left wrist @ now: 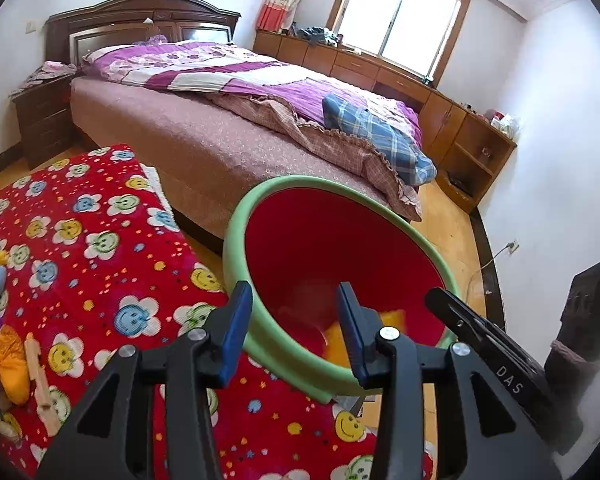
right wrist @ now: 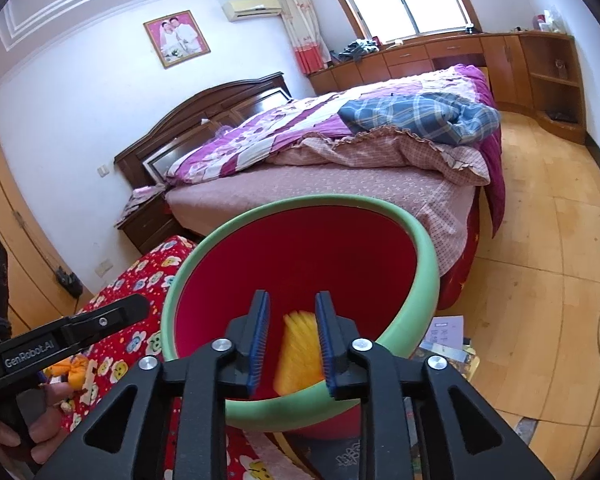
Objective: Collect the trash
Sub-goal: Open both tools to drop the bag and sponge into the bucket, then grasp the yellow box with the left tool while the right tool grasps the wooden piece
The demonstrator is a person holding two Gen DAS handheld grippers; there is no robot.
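Bin [left wrist: 236, 240] with green rim is standing beside the red blanket [left wrist: 100, 260]; left gripper [left wrist: 296, 320] is hanging spread and empty. Right gripper [right wrist: 292, 340] is hovering spread over yellow trash [right wrist: 300, 356] already lying inside; the orange toy [right wrist: 74, 372] is probably remaining.

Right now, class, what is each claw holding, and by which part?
Nothing: left claw and right claw are open; the yellow trash lies inside the bin.
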